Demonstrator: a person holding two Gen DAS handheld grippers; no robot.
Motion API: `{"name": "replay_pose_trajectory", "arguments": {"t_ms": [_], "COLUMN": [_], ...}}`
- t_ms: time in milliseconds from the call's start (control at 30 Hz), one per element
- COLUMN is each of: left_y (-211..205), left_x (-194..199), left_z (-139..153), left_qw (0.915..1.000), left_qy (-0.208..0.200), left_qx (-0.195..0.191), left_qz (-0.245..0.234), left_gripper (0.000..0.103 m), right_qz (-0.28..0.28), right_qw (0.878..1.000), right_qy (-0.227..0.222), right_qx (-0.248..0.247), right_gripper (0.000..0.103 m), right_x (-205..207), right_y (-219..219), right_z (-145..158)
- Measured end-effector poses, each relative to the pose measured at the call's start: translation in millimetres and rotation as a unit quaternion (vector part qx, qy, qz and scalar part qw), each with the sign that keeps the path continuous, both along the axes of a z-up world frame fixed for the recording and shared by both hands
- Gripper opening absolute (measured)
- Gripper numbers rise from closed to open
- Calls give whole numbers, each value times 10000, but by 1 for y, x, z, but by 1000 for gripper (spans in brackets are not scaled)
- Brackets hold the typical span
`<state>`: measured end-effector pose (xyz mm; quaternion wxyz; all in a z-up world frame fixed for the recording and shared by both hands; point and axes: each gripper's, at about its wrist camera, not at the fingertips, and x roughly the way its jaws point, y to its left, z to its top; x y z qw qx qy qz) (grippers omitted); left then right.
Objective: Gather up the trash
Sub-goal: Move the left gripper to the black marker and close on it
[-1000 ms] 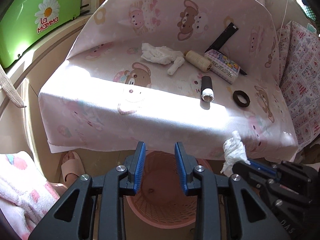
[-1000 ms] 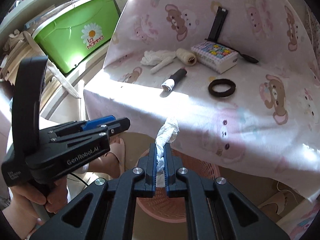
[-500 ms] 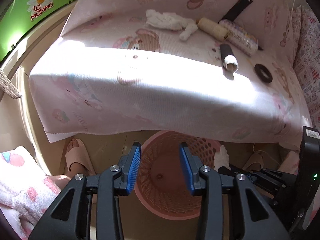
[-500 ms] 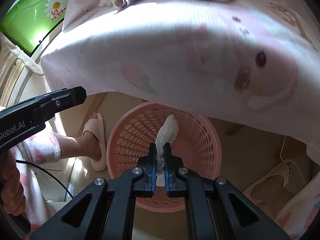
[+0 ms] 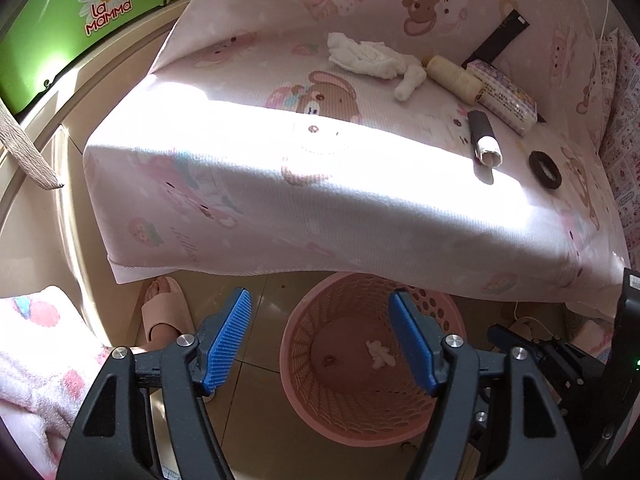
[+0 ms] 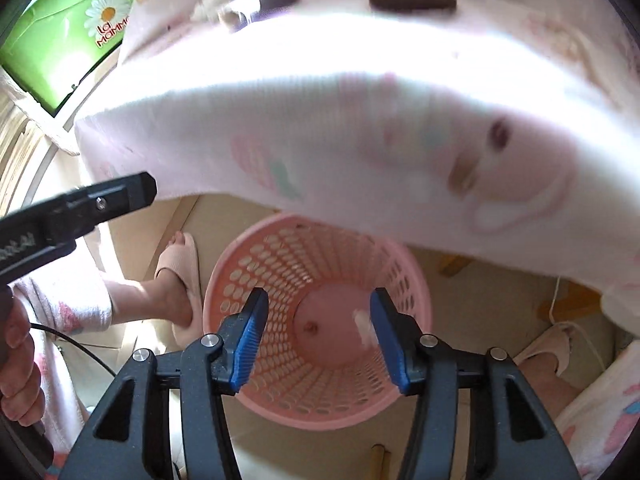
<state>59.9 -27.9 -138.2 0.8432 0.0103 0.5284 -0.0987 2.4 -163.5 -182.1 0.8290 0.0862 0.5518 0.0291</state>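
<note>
Two grippers hang over the pink basket, which sits on the floor directly below them. The right gripper is released and its jaws are opening, with nothing between them; a small white tissue wad lies in the basket under it. The left gripper is also empty, jaws opening. Ahead and above both, a larger crumpled tissue rests on the cloth-covered surface.

Harsh sun glare, right view blurred.
</note>
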Motion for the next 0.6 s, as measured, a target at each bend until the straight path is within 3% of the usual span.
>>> {"name": "replay_pose_trajectory", "arguments": {"t_ms": [267,333,500,600], "left_y": [-1,-2,-6,-8], "left_x": [-5,-5,-11,-14], "left_z": [24,30,37,41], "left_qw": [9989,9979,9955,9934], "left_qy": [-463,-622,-916,-1122], "left_qx": [67,178,241,189], "left_qz": [75,6,-85,-155], "left_gripper": [70,74,75,75], "right_qz": [-304,-405,-560,-575], "right_qw": [9978,9952,9799,9721], "right_qy": [-590,-889,-1875,-2197], "right_qx": [-96,-104,-382,-581], "right_gripper": [55,56,67,70], "right_x": [-6,-12,-30,-33], "right_y": [-14,-18,-22,-24], "right_z": [50,72,123,139]}}
